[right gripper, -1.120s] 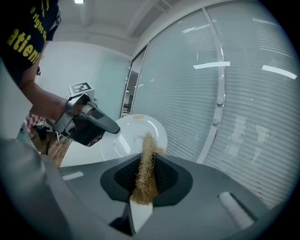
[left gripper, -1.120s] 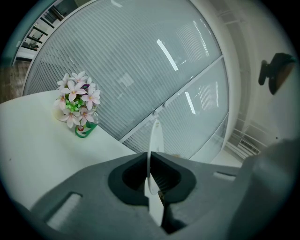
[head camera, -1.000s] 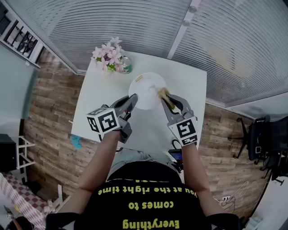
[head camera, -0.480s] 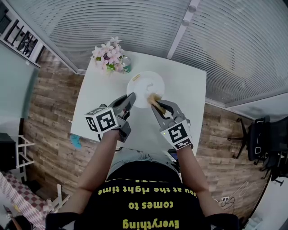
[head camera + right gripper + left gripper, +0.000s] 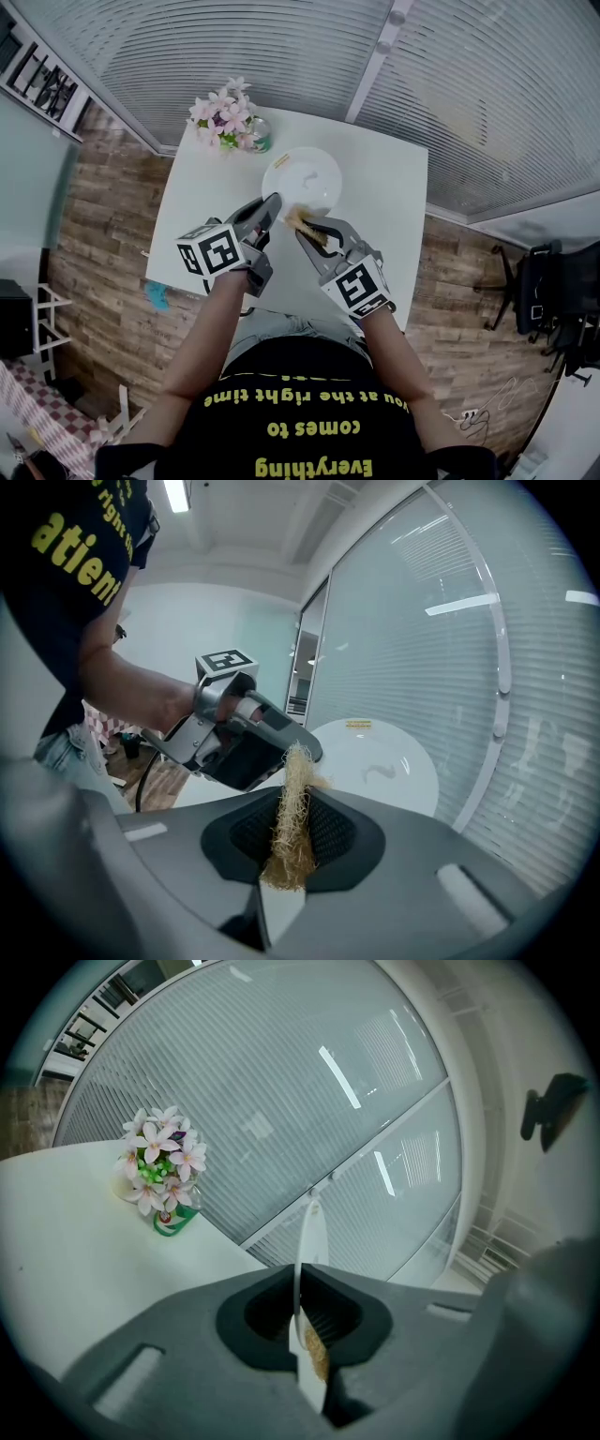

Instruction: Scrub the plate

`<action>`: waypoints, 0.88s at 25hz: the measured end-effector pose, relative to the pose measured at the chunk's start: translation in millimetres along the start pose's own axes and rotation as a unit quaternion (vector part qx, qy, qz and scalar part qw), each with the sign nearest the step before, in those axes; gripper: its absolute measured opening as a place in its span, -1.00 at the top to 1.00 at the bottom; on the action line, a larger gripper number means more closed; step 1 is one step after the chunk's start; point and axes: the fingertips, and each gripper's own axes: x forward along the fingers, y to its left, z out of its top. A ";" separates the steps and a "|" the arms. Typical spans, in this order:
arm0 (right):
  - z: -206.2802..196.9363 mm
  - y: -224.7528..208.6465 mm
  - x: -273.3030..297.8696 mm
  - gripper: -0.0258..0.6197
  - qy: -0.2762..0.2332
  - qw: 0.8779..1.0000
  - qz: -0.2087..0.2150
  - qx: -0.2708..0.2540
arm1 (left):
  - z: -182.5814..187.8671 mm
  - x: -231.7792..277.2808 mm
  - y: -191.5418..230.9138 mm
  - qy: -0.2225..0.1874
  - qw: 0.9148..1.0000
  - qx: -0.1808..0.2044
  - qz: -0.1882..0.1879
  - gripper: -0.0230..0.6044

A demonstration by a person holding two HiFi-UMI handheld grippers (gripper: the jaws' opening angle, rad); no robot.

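Near a vase [image 5: 262,142] filled with pink flowers [image 5: 220,114] on the counter [image 5: 384,216], the white plate [image 5: 307,176], its yellow sticker [image 5: 359,724] unreadable, is clamped at the rim by the left tongs [image 5: 270,204], and a fibrous scrubber [image 5: 292,827] by the right tongs [image 5: 306,225].

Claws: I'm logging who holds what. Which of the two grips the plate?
The left claw: it is shut on the rim of the white plate, seen edge-on between its jaws. The right claw holds a straw-coloured fibre scrubber instead.
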 end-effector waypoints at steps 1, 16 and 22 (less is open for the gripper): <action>1.5 3.3 0.7 0.76 0.000 1.000 0.005 -0.003 | -0.1 -0.2 -0.1 0.000 1.000 -0.001 0.000 0.90; -10.7 -13.3 -5.8 0.76 0.008 1.000 -0.011 0.003 | 1.1 1.2 0.8 -0.004 1.000 -0.004 -0.001 0.90; -19.0 -34.2 -14.4 0.76 0.015 0.999 -0.039 0.013 | 0.9 2.6 -0.3 -0.002 1.000 0.003 -0.003 0.90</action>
